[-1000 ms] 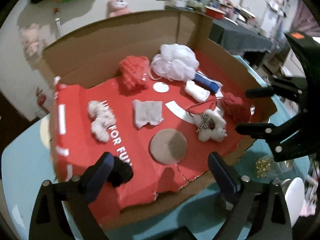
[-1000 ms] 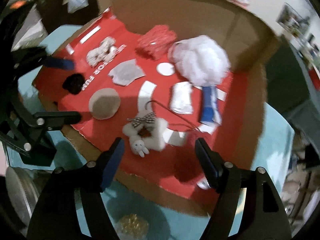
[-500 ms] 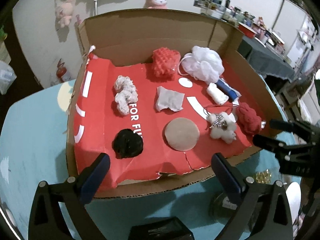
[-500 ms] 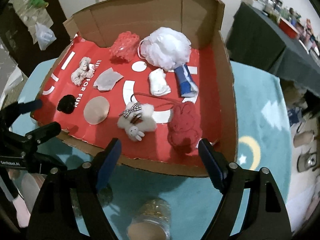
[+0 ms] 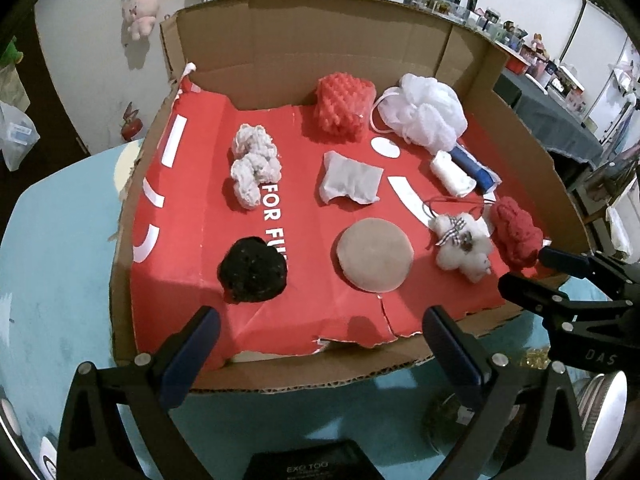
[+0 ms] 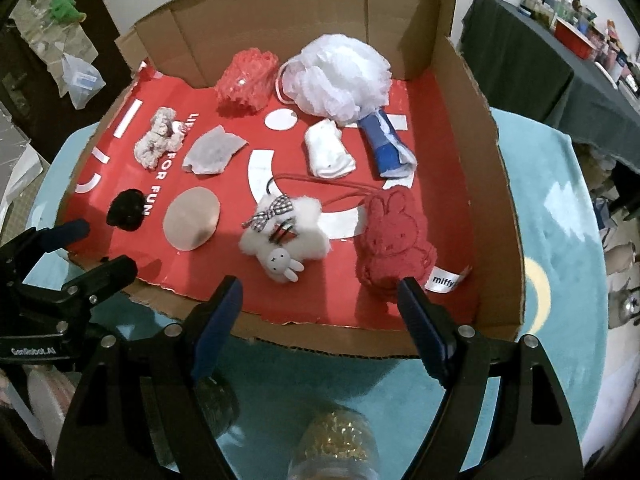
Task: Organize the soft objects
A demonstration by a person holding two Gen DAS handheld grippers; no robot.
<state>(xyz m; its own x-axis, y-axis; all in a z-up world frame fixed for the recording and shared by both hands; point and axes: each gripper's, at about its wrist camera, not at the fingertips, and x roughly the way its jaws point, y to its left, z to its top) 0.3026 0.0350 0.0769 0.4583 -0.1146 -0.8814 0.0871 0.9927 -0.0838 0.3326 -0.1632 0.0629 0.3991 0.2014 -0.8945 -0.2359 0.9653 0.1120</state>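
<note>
An open cardboard box (image 5: 304, 64) (image 6: 500, 208) with a red floor holds several soft things: a black pom (image 5: 252, 275) (image 6: 126, 214), a tan round pad (image 5: 375, 254) (image 6: 193, 223), a white bunny plush (image 5: 464, 246) (image 6: 286, 240), a red bunny plush (image 5: 516, 236) (image 6: 394, 240), a white mesh puff (image 5: 428, 114) (image 6: 340, 76), a red sponge (image 5: 344, 108) (image 6: 246, 80), a grey cloth (image 5: 350, 178) (image 6: 214, 152) and a white yarn twist (image 5: 254, 166) (image 6: 158, 142). My left gripper (image 5: 320, 348) is open and empty before the box's front edge. My right gripper (image 6: 320, 320) is open and empty there too.
The box stands on a teal table (image 5: 52, 248) (image 6: 560, 216). A white roll (image 6: 328, 154) and a blue roll (image 6: 384, 146) lie in the box. A jar of gold bits (image 6: 336, 444) stands under my right gripper. A dark table with clutter (image 6: 532, 52) is at back right.
Both grippers have pulled back from the box and out to its front edge. The objects in the box have not moved.
</note>
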